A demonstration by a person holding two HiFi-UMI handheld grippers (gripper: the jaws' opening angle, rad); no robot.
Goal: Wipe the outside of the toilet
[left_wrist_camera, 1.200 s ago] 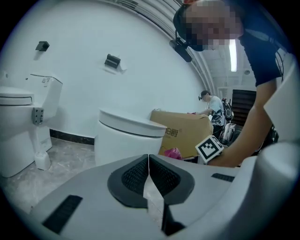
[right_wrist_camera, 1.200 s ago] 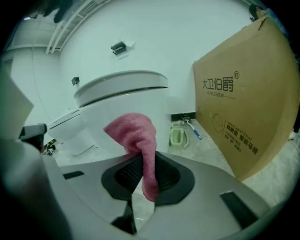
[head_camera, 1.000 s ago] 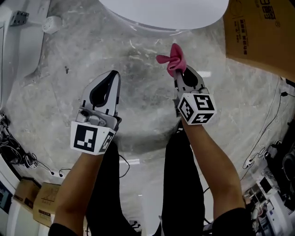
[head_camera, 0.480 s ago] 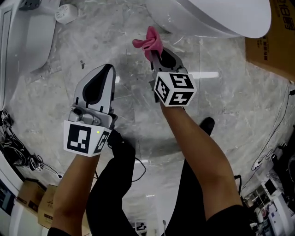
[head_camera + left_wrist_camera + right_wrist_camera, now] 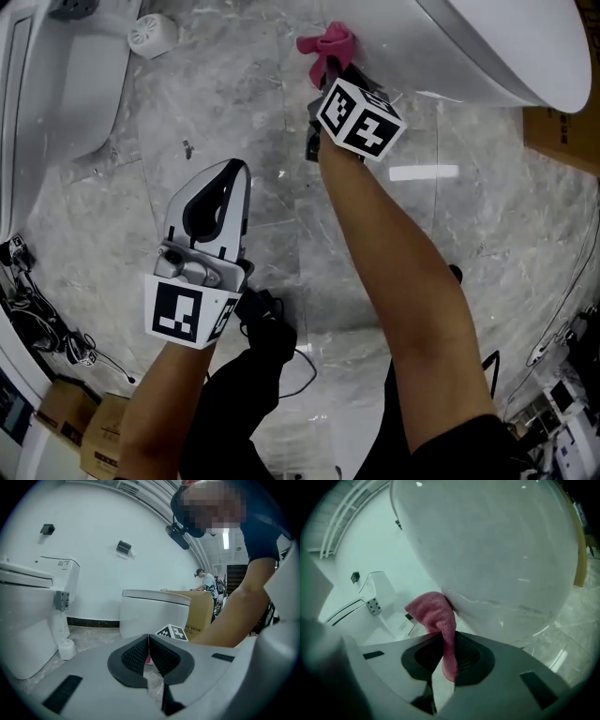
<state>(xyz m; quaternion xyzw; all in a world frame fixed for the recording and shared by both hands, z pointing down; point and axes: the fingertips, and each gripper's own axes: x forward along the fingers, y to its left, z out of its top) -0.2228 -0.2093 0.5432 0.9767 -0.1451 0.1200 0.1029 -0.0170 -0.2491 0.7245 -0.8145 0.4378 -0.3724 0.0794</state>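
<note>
The white toilet [image 5: 497,42] bulges in at the top right of the head view and fills most of the right gripper view as a smooth bowl [image 5: 497,550]. My right gripper [image 5: 337,67] is shut on a pink cloth [image 5: 325,44], whose free end [image 5: 433,613] rests against the lower outside of the bowl. My left gripper [image 5: 217,192] hangs over the marble floor to the left, shut with nothing between its jaws [image 5: 148,656]. It is well short of the toilet.
A second white toilet [image 5: 52,84] stands at the left edge, with a small white round object [image 5: 155,33] on the floor beside it. A cardboard box [image 5: 562,136] sits at the right. Cables [image 5: 42,328] lie along the lower left. A person stands far behind [image 5: 206,581].
My right gripper has carried the pink cloth forward and up until it touches the toilet's outside. The view has shifted, so the bowl now sits further right. The left gripper has stayed shut.
</note>
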